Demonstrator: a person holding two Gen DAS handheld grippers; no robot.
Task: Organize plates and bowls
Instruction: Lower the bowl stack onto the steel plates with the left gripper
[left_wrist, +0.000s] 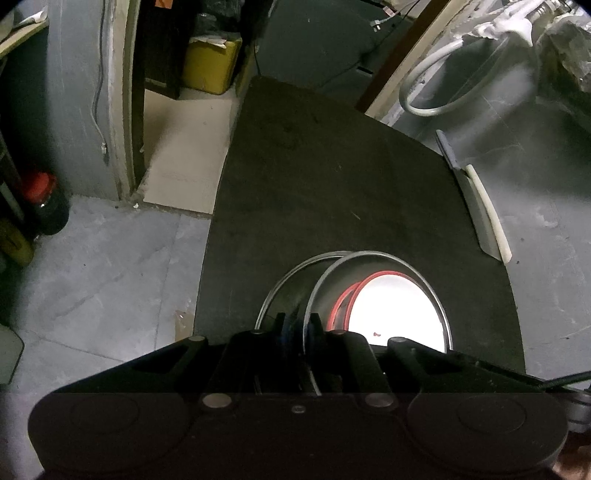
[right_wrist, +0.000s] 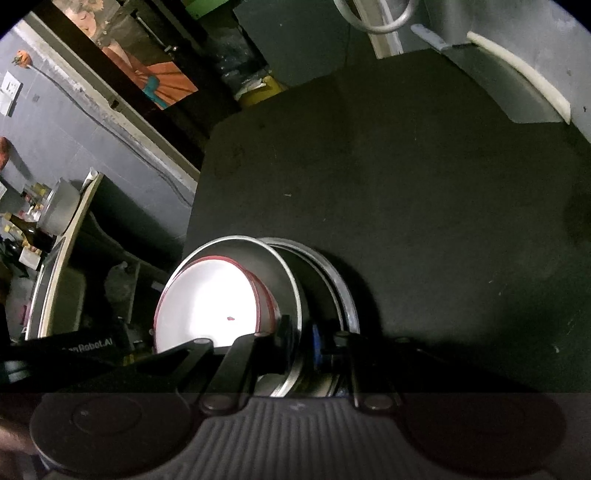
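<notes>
On a dark table (left_wrist: 332, 177) a steel bowl (left_wrist: 373, 256) sits tilted inside a second steel bowl (left_wrist: 280, 280). A white bowl with a red rim (left_wrist: 395, 314) lies in the inner one. My left gripper (left_wrist: 297, 325) is shut on the inner steel bowl's near rim, which runs between its fingers. In the right wrist view the same inner steel bowl (right_wrist: 236, 242) holds the white red-rimmed bowl (right_wrist: 210, 299), and the outer steel bowl (right_wrist: 332, 269) lies to its right. My right gripper (right_wrist: 301, 336) is shut on the inner bowl's rim.
A cleaver (left_wrist: 476, 210) with a white strip beside it lies at the table's right edge, also the cleaver (right_wrist: 517, 88). Grey floor lies to the left, with a red-capped dark bottle (left_wrist: 46, 203) and a yellow container (left_wrist: 210, 66). A steel pot (right_wrist: 59, 206) stands on a side shelf.
</notes>
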